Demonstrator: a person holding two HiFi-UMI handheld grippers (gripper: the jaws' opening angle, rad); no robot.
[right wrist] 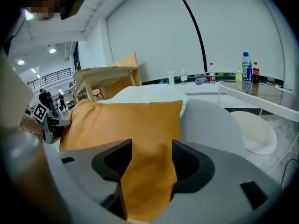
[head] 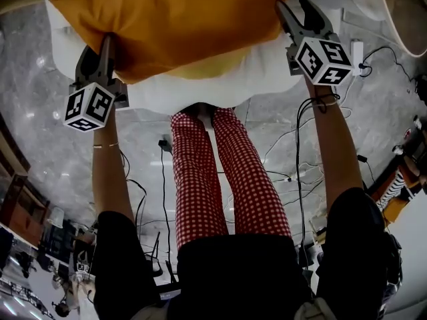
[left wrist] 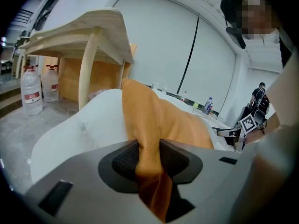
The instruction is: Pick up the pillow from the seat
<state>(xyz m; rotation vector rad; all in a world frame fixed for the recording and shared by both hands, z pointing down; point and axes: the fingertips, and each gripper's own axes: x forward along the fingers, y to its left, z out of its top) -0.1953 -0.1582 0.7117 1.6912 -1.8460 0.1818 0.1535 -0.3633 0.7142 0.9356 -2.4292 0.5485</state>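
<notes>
An orange pillow (head: 173, 25) lies on a white cushioned seat (head: 200, 89). My left gripper (head: 107, 42) is at the pillow's left corner, shut on a bunched fold of the orange fabric (left wrist: 149, 139), which is squeezed thin between the two black pads. My right gripper (head: 293, 5) is at the pillow's right corner. In the right gripper view its jaws stand wide apart, and the pillow (right wrist: 126, 120) corner lies loosely in the gap without being pinched. The seat's white cushion (right wrist: 205, 120) rises just right of that corner.
The person's red-checked legs (head: 220, 172) stand against the seat's front, with cables (head: 287, 152) on the marble floor. A light wooden table (left wrist: 88, 36) and water bottles (left wrist: 30, 90) are beyond the seat. A glass table with bottles (right wrist: 247, 71) and a white round chair (right wrist: 254, 132) are on the right.
</notes>
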